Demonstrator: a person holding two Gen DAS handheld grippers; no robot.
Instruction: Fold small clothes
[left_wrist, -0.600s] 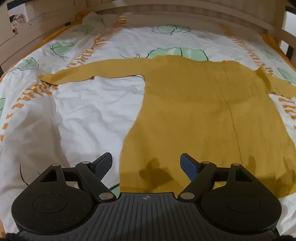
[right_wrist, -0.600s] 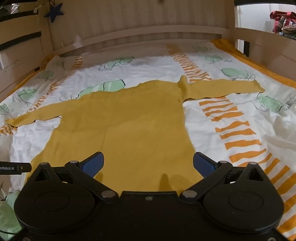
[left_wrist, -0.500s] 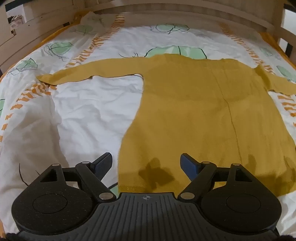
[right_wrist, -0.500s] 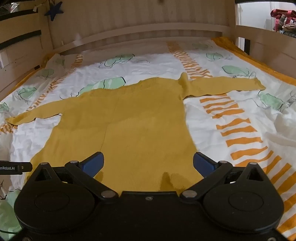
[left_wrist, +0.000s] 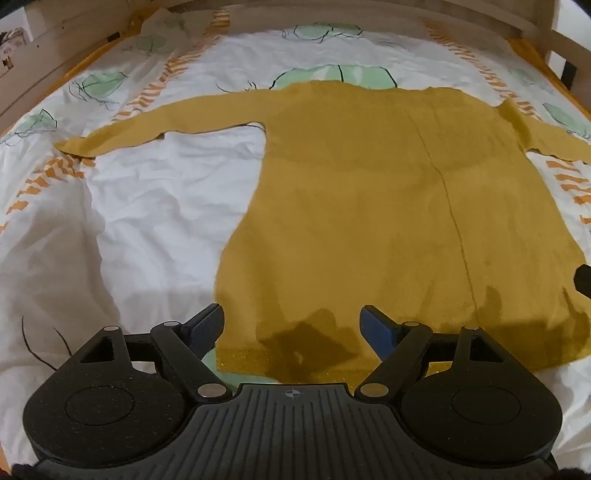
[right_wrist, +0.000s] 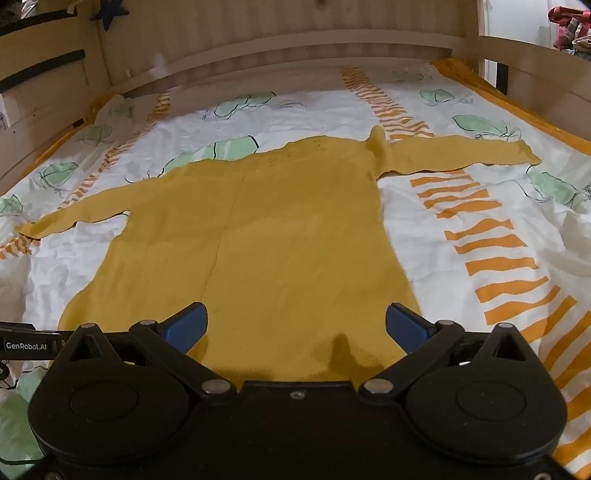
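A mustard-yellow knit sweater (left_wrist: 369, 206) lies flat on the bed, sleeves spread out to both sides; it also shows in the right wrist view (right_wrist: 266, 236). My left gripper (left_wrist: 293, 326) is open and empty, hovering over the hem near the sweater's left bottom corner. My right gripper (right_wrist: 295, 325) is open and empty, hovering over the hem near the right bottom corner. The left sleeve (left_wrist: 155, 123) points left, the right sleeve (right_wrist: 458, 155) points right. The left gripper's body shows at the left edge of the right wrist view (right_wrist: 26, 345).
The bed sheet (left_wrist: 155, 206) is white with green leaves and orange stripes, and is wrinkled. A wooden bed frame (right_wrist: 280, 40) rises at the far end and along both sides. Colourful items (right_wrist: 570, 31) lie beyond the right rail.
Both grippers have moved slightly forward and lower toward the sweater's hem. The sweater has not moved and both grippers stay open.
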